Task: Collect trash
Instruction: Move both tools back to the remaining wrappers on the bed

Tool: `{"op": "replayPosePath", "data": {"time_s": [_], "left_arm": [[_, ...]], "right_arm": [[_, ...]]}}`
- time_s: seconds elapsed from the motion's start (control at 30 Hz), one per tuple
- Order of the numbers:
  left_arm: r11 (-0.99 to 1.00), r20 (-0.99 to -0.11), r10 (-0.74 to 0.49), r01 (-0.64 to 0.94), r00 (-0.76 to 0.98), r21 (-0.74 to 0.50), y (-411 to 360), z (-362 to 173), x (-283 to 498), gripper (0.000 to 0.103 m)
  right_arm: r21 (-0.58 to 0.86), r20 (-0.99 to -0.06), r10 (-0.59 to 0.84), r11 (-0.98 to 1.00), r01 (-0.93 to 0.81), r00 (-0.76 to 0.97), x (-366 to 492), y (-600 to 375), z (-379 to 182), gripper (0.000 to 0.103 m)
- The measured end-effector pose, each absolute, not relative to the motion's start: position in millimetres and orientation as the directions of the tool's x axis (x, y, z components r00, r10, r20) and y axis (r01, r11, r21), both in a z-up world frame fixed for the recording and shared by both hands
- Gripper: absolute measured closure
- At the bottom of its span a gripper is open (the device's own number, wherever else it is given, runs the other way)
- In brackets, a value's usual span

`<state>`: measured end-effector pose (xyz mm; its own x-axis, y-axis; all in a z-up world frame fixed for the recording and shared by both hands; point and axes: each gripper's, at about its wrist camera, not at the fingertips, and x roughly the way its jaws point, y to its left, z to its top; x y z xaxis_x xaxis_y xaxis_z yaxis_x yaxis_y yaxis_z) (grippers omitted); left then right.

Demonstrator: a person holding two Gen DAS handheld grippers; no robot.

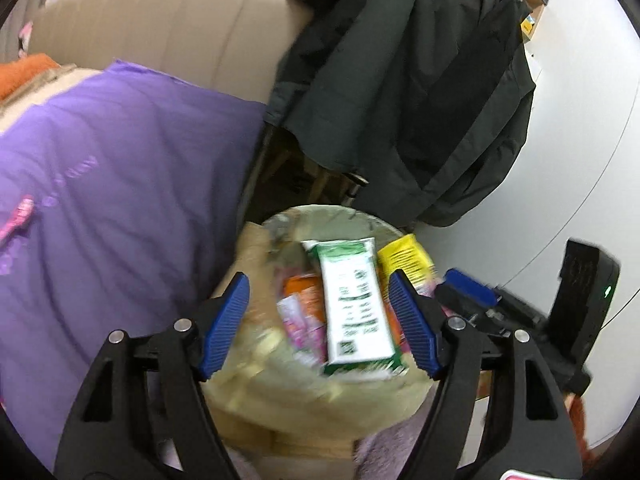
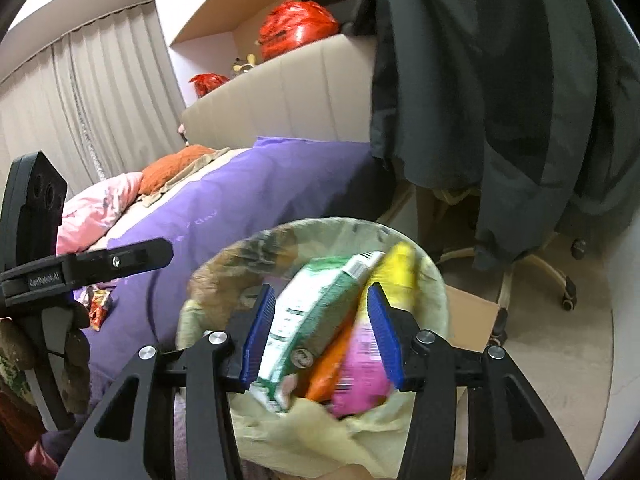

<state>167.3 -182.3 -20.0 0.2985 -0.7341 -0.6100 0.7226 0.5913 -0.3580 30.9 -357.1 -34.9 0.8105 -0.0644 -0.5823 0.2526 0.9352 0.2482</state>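
Observation:
A round trash bin lined with a pale yellow bag (image 1: pixel 280 408) (image 2: pixel 320 436) stands beside the bed. In it lie a green and white wrapper (image 1: pixel 356 312) (image 2: pixel 312 320), a yellow packet (image 1: pixel 404 260) (image 2: pixel 394 272), an orange packet (image 1: pixel 304 292) (image 2: pixel 332 364) and a pink one (image 2: pixel 362 372). My left gripper (image 1: pixel 320 324) is open above the bin, empty. My right gripper (image 2: pixel 324 336) is open above the bin too, empty; it shows at the right in the left wrist view (image 1: pixel 468 284). A small red wrapper (image 2: pixel 98 306) lies on the purple bedcover.
The bed with a purple cover (image 1: pixel 120 184) (image 2: pixel 256 200) is left of the bin. A dark jacket (image 1: pixel 420 80) (image 2: pixel 500 100) hangs over a wheeled chair (image 2: pixel 536 276) behind the bin. A cardboard box (image 2: pixel 472 320) stands right of the bin.

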Motion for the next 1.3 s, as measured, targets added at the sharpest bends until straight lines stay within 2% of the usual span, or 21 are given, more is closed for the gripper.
{"op": "replayPosePath", "data": {"time_s": [0.37, 0.47, 0.67, 0.77, 0.9, 1.07, 1.3], "left_arm": [[0.728, -0.599, -0.636, 0.637, 0.486, -0.255, -44.9, -3.6, 176.7, 0.035], [0.779, -0.599, -0.584, 0.586, 0.548, -0.224, -1.7, 3.8, 184.5, 0.035], [0.871, -0.583, -0.457, 0.47, 0.672, -0.141, 92.2, 17.1, 205.9, 0.035], [0.91, -0.589, -0.398, 0.383, 0.703, -0.158, 141.0, 15.5, 219.5, 0.035], [0.926, -0.601, -0.377, 0.277, 0.704, -0.256, 205.0, 3.0, 239.5, 0.035], [0.908, -0.609, -0.411, 0.249, 0.678, -0.336, 225.6, -15.0, 251.6, 0.035], [0.901, -0.672, -0.432, 0.331, 0.601, -0.282, 197.3, -42.3, 259.6, 0.031]], "right_arm": [[0.118, -0.519, -0.072, 0.981, 0.154, 0.852, 37.8, -276.1, 12.2, 0.056], [0.116, -0.505, -0.05, 0.985, 0.125, 0.862, 45.4, -252.8, 20.1, 0.046], [0.179, -0.482, 0.08, 0.984, 0.009, 0.872, 68.8, -209.4, 25.1, 0.042], [0.144, -0.503, 0.106, 0.989, -0.038, 0.858, 83.7, -179.2, 25.3, 0.042], [0.099, -0.53, 0.133, 0.991, -0.095, 0.837, 104.8, -138.2, 21.6, 0.042], [0.096, -0.575, 0.16, 0.987, -0.128, 0.802, 125.8, -105.9, 7.7, 0.042], [0.052, -0.609, 0.142, 0.989, -0.14, 0.78, 142.8, -72.6, -18.4, 0.042]]}}
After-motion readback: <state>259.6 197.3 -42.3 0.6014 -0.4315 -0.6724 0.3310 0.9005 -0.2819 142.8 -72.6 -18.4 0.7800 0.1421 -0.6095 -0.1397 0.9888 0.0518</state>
